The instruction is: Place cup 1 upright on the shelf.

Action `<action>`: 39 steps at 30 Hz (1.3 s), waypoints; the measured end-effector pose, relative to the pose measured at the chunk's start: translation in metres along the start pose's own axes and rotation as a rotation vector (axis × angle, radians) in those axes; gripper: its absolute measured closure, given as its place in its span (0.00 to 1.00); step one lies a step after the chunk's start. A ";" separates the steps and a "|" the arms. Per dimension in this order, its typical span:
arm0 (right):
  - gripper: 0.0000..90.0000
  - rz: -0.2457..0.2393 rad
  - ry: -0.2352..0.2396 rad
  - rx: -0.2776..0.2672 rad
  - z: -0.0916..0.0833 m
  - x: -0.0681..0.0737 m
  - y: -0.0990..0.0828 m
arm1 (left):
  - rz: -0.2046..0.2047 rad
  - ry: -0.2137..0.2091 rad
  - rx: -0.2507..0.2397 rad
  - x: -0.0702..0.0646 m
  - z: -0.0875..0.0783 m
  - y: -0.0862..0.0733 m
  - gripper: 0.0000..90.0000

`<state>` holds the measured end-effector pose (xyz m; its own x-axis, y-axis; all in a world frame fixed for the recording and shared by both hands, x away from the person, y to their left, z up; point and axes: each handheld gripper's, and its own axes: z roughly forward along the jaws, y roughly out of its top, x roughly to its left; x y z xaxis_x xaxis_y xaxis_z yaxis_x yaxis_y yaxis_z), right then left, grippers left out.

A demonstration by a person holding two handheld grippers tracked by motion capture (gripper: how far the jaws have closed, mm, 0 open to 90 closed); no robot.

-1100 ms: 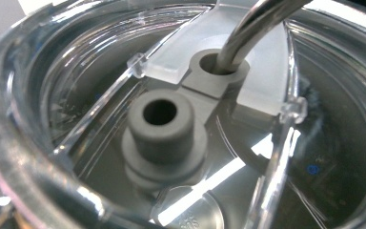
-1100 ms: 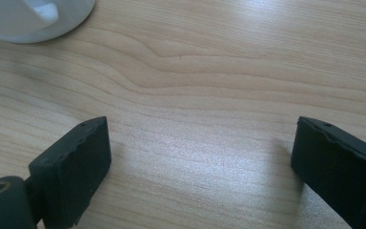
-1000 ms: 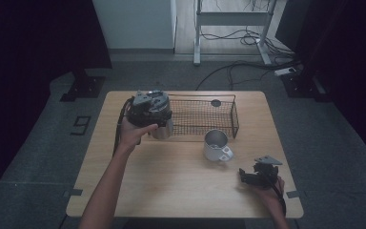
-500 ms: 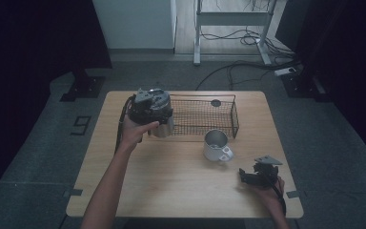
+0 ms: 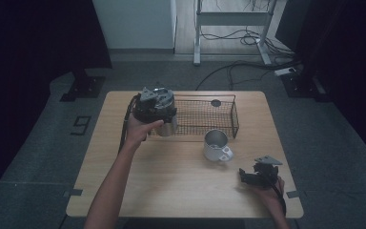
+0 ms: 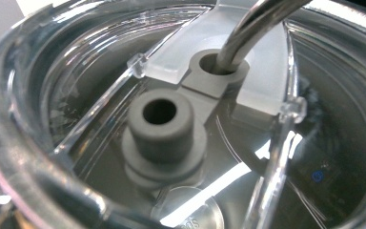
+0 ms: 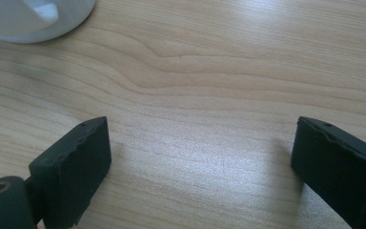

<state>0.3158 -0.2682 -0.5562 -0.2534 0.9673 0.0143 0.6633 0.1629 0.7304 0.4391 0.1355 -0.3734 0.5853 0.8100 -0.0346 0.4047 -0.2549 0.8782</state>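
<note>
left gripper (image 5: 158, 106) fingers clench an upright clear tumbler (image 5: 167, 127), mouth up; right gripper (image 5: 259, 175) fingers released.

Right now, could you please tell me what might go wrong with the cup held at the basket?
1. The clear cup seems held by the left tongs right at the wire basket's left end; it could catch the rim and tip.
2. Its smooth clear wall might slip in the grip.
3. The right tongs rest open near the white mug; a careless sweep could knock it.
</note>
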 end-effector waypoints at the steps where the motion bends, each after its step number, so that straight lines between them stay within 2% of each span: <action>1: 0.07 0.000 0.000 0.000 0.000 0.000 0.000 | 0.000 -0.001 0.001 0.000 0.001 0.000 0.04; 27: 0.08 0.002 -0.005 -0.001 0.000 0.000 0.000 | -0.007 -0.003 0.018 -0.001 0.031 0.014 0.04; 39: 0.09 0.006 -0.008 -0.004 -0.001 0.000 0.000 | -0.019 -0.004 0.028 0.004 0.042 0.018 0.04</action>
<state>0.3152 -0.2686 -0.5560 -0.2442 0.9696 0.0131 0.6621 0.1568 0.7328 0.4784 0.1116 -0.3782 0.5803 0.8127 -0.0529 0.4348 -0.2542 0.8639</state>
